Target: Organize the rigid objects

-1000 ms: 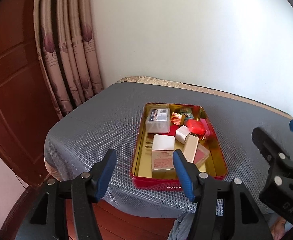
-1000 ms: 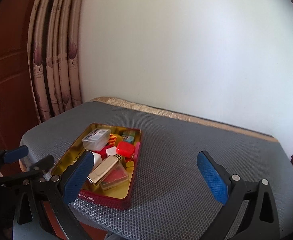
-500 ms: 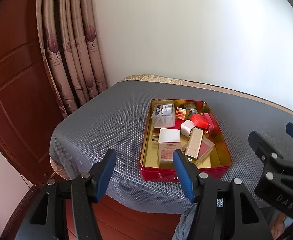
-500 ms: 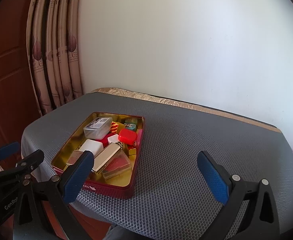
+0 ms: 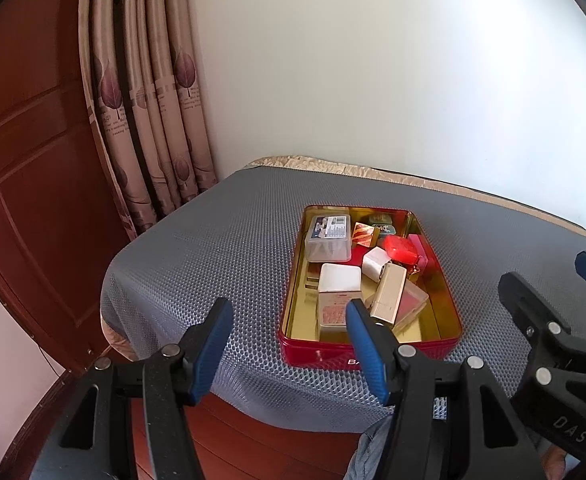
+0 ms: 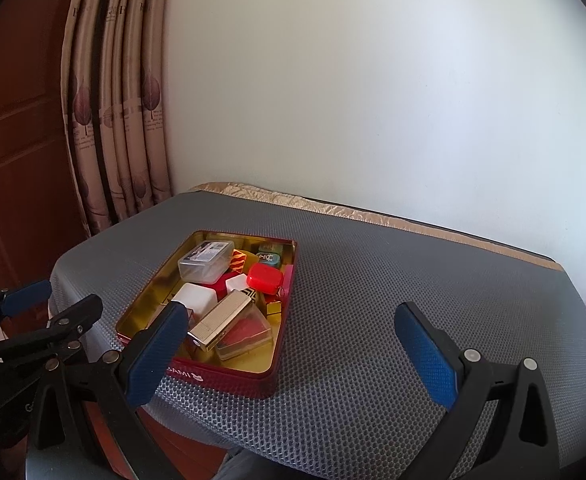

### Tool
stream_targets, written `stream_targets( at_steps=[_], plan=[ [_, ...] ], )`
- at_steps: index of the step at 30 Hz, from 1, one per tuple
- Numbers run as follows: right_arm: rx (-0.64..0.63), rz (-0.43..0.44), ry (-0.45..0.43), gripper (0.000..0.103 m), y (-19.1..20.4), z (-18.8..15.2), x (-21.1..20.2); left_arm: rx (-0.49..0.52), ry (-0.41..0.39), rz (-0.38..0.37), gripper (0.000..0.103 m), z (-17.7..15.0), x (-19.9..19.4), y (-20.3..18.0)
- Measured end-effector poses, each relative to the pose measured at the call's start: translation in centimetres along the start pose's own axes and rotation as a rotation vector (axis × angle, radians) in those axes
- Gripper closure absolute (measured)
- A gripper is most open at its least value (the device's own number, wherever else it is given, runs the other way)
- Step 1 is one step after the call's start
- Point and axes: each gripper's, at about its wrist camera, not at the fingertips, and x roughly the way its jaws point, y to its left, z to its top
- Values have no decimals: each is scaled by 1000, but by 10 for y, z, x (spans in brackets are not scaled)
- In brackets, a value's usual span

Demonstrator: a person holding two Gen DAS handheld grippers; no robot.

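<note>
Clutter fills the red tin [image 5: 367, 354] at the table's [image 6: 373, 320] near edge: clear case [image 5: 329, 236] at its 11 o'clock, white boxes, red lid [image 6: 265, 278]. Left claw [image 5: 289, 344] and right claw [image 6: 293, 354] hover wide, empty. This fits gathering finished or unpacking ahead; either way, no bare mat holds strays.

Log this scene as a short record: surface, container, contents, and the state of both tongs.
surface: grey mat over a table
container: open red tin, gold inside, on the mat's left part
contents: clear box, white cube, gold case, red lid, plus other small items, jumbled
left tongs: open, empty, short of the tin
right tongs: open, empty, above the mat
loose on mat: nothing visible
</note>
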Motion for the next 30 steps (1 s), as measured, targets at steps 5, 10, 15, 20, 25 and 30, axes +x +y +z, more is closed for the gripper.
stream_targets(
  at_steps=[5, 10, 15, 20, 25, 30],
  plan=[
    [-1, 2, 3, 1, 1, 0, -1, -3, 4, -2, 43, 0, 0, 0],
    [-5, 8, 6, 1, 3, -1, -1, -7, 14, -3, 43, 1, 2, 2],
    [-15, 11, 5, 1, 5, -1, -2, -10, 28, -15, 43, 1, 4, 4],
    [-19, 14, 7, 1, 6, -1, -3, -4, 31, -19, 43, 0, 4, 4],
    [-19, 18, 7, 1, 6, 0, -4, -2, 31, -17, 43, 0, 6, 2],
    [-19, 18, 11, 1, 6, 0, -5, -5, 40, -22, 43, 0, 7, 3]
  ],
)
